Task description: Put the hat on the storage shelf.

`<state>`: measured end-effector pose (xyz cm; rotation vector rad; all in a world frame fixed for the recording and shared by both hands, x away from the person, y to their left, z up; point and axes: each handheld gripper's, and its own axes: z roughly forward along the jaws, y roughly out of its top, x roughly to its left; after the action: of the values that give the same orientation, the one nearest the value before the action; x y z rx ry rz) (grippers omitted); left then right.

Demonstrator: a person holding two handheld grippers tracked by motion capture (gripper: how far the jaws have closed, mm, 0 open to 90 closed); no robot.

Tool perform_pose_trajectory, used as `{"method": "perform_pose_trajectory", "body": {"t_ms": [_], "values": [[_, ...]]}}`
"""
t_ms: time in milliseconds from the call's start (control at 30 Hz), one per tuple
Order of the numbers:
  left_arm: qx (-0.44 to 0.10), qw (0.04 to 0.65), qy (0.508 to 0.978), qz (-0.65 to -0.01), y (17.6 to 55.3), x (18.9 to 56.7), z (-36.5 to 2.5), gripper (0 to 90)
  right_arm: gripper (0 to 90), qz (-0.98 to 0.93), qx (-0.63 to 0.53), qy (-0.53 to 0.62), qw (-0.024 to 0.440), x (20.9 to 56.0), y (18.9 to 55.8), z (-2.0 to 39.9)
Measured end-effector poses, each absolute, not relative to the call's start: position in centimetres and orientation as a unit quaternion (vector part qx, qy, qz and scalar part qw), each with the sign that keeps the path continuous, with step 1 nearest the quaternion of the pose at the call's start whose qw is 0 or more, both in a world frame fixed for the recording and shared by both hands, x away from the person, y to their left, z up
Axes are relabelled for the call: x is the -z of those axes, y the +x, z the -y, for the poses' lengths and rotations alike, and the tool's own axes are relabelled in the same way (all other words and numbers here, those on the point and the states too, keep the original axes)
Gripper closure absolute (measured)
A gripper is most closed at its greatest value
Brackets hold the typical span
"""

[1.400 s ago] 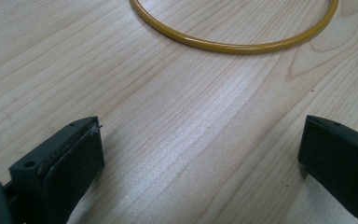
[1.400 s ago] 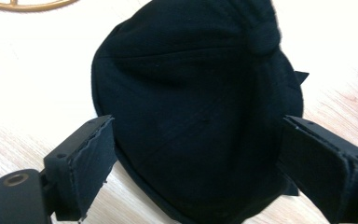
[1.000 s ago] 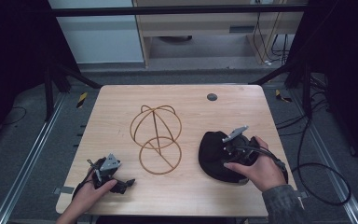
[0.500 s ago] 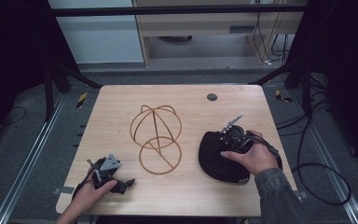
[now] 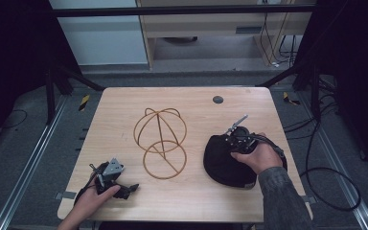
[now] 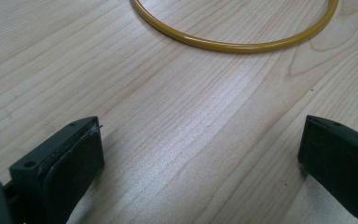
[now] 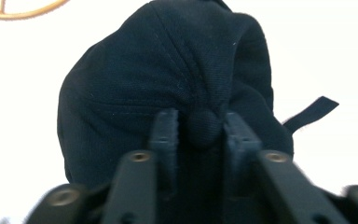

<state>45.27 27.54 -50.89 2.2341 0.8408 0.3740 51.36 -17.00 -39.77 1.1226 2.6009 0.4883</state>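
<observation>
Black cap (image 5: 223, 163) sits on the wooden table (image 5: 191, 201), just right of the wire hat stand (image 5: 160, 143), not touching it. Right gripper (image 5: 231, 141) is on the cap's top, the side facing away from the stand's base ring. Its jaws have just been closing, and the right gripper view shows them pinching a bunched fold of the cap's fabric (image 7: 204, 128) between the two pads, crown cloth puckered around the pinch. A strap end (image 7: 313, 112) pokes out on the cap's side in that view. Right hand (image 5: 258, 155) wraps the gripper body, cable trailing off behind it.

Left gripper (image 5: 127, 189) lies low on the table, left of and nearer than the stand's base ring (image 6: 235, 44). Jaws spread wide, nothing between them but bare wood; the ring's yellow-brown rim runs just ahead of the pads (image 6: 72, 165), apart from them.

Small dark disc (image 5: 217, 99) sits on the table beyond the stand, well apart from the cap.
</observation>
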Motion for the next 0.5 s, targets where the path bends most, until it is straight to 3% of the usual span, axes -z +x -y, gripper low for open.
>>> {"method": "perform_pose_trajectory", "body": {"t_ms": [500], "values": [[-0.145, 0.355, 0.864, -0.327, 45.2, 50.9, -27.5, 0.0, 77.9, -0.889, -0.227, 0.375, 0.135, 37.0, 49.7, 18.0]]}}
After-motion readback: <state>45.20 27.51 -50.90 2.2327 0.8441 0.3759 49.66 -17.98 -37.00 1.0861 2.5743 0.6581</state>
